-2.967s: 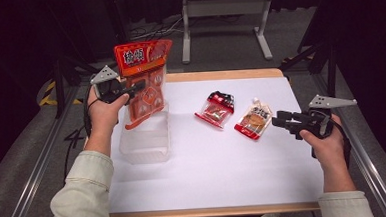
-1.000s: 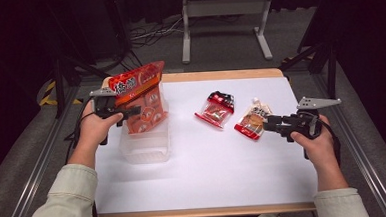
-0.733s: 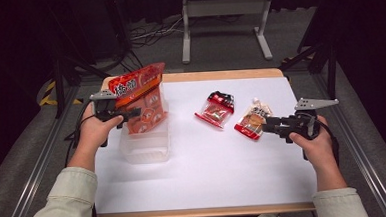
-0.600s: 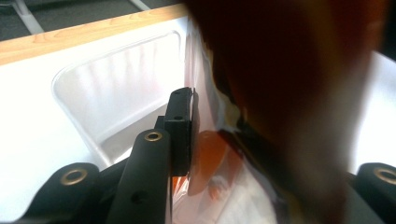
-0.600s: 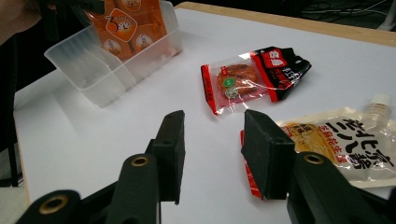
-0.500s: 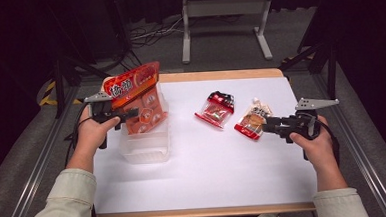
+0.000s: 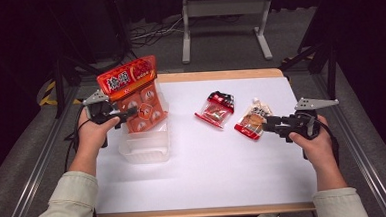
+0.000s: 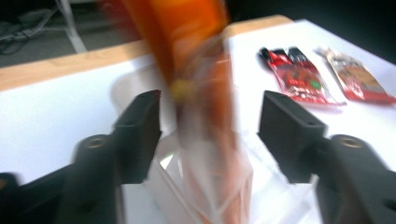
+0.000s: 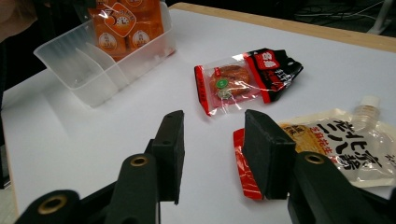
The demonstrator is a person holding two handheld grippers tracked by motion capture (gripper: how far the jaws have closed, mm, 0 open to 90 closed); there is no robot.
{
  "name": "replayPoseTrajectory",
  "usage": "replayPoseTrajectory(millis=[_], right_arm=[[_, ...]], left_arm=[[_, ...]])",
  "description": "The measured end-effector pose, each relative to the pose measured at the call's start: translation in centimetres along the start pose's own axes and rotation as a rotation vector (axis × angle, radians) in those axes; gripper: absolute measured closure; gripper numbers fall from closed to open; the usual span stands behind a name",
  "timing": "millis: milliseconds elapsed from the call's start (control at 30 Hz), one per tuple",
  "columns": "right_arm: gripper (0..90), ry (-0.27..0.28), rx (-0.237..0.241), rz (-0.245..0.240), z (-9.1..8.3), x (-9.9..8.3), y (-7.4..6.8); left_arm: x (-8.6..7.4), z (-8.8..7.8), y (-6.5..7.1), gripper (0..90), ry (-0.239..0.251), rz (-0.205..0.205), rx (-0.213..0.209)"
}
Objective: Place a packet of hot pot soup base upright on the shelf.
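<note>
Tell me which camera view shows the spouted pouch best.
The right gripper view: the spouted pouch lies close up, its clear cap, printed front and red bottom edge sharp, partly behind a black jaw. The high view shows it whole but small, beside the right gripper. The left gripper view shows it far off and blurred.

Your high view looks down over the counter (image 7: 204, 178); both gripper views sit close and low, sharing the red packet (image 7: 215, 109).
</note>
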State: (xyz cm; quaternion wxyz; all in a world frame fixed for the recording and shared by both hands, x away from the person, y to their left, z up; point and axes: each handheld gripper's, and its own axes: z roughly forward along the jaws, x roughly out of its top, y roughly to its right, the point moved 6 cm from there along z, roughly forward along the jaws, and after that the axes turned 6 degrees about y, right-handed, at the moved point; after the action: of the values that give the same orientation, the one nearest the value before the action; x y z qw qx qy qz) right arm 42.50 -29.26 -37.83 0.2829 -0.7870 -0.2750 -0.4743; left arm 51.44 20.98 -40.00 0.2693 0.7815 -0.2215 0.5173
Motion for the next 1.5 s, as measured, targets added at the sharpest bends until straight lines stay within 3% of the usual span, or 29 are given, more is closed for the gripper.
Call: replayPoseTrajectory(millis=[67, 233, 333, 500, 667, 833, 933, 1033, 1133, 1233, 1300, 1500], right_arm=[[59.6, 0.003, 0.000, -0.001, 0.0, 0.0, 0.0], [59.4, 0.011, -0.016, -0.006, -0.1, 0.1, 0.1], [58.6, 0.035, 0.004, 0.002, -0.1, 0.2, -0.1], [57.1, 0.083, 0.011, -0.012, -0.2, 0.8, -0.4], [55.7, 0.081, -0.004, -0.029, 0.0, 0.8, -0.3], [52.9, 0.076, -0.057, -0.047, -0.1, 0.6, 0.1], [51.7, 0.077, -0.060, -0.045, -0.1, 0.6, 0.2], [50.9, 0.075, -0.065, -0.046, -0.1, 0.6, 0.2], [48.9, 0.083, -0.080, -0.060, -0.1, 0.7, 0.3], [48.2, 0.087, -0.092, -0.069, -0.2, 0.7, 0.6], [47.4, 0.090, -0.102, -0.068, -0.2, 0.6, 0.9], [45.8, 0.098, -0.122, -0.061, -0.2, 0.6, 1.4]], left_arm=[[0.0, -0.2, 0.0, 26.1, 0.011, 0.000, 0.010], [0.0, -1.1, 0.5, 14.5, 0.033, 0.037, 0.044], [0.2, -1.8, 1.1, 12.8, 0.055, 0.051, 0.093], [0.4, -3.1, 2.4, 10.7, 0.063, 0.063, 0.102], [0.0, -4.6, 3.5, 11.1, 0.010, 0.103, 0.112], [-0.9, -6.7, 5.1, 10.5, 0.014, 0.105, 0.070], [-1.5, -7.1, 5.8, 10.5, 0.009, 0.106, 0.050], [-2.4, -7.7, 7.0, 10.4, 0.042, 0.091, 0.019], [-3.1, -7.9, 8.0, 10.3, 0.013, 0.092, -0.010], [-3.6, -8.2, 8.9, 10.4, 0.012, 0.091, -0.043], [-4.0, -8.0, 9.2, 10.9, 0.019, 0.117, -0.056], [-5.0, -7.4, 10.0, 11.4, 0.006, 0.114, -0.107]])
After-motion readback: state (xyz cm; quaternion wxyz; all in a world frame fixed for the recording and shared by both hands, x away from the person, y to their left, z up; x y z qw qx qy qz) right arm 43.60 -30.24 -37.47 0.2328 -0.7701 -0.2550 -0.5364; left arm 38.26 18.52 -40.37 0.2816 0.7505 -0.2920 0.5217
